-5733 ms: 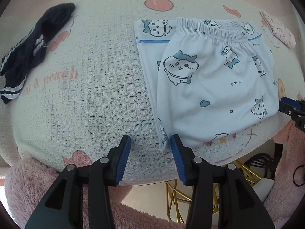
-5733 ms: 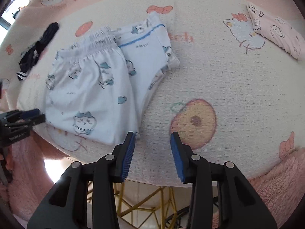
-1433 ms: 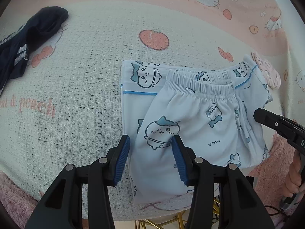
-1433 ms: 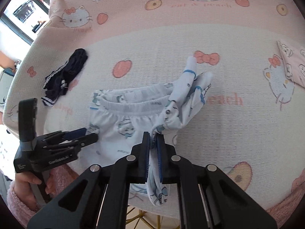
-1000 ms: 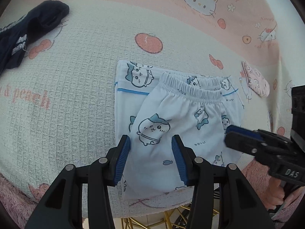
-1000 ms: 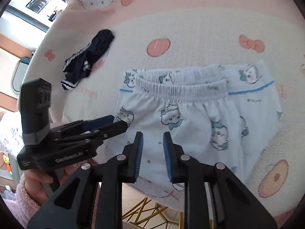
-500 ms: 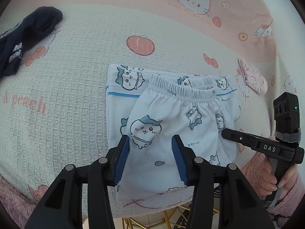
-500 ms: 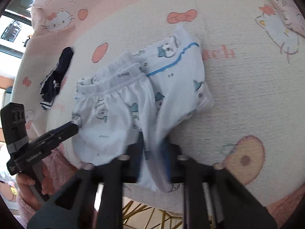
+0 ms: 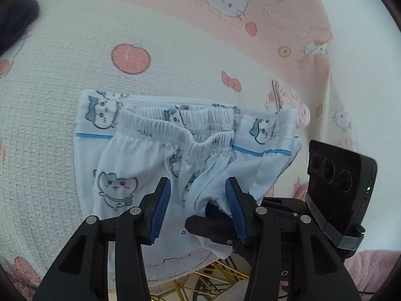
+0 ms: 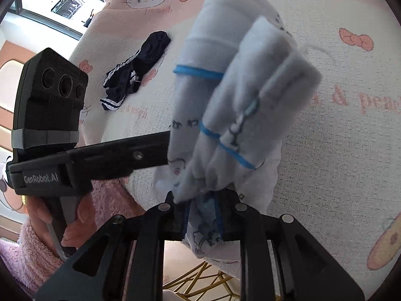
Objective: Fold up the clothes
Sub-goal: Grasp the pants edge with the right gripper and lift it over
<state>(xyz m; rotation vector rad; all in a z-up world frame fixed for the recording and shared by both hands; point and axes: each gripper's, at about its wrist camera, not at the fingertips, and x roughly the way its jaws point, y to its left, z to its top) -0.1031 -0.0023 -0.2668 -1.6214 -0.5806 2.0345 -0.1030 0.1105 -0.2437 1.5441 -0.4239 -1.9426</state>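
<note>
Pale blue pyjama pants (image 9: pixel 130 155) with cartoon animals and blue piping lie on the blanket, waistband away from me. My left gripper (image 9: pixel 198 210) hangs open just above their near middle, touching nothing. My right gripper (image 10: pixel 202 215) has a bunch of the pants' right side (image 10: pixel 233 95) between its blue pads; the jaws are opening a little while the cloth stays pinched and raised. In the left wrist view the right gripper (image 9: pixel 209 217) reaches in from the right under that lifted, crumpled part. One of the left gripper's black fingers (image 10: pixel 125 155) runs behind the raised cloth.
A dark navy garment (image 10: pixel 135 72) with white stripes lies far left on the peach-print blanket (image 9: pixel 62 80). A small pink patterned garment (image 9: pixel 290 102) sits behind the pants' right end. The blanket's front edge overhangs gold wire legs (image 9: pixel 213 273). A hand (image 10: pixel 75 215) in a fluffy pink sleeve holds the left gripper.
The right gripper dropped to the pants' near right edge, closed on it and lifted that side into a bunch. The left gripper stayed open and swung towards the right gripper.
</note>
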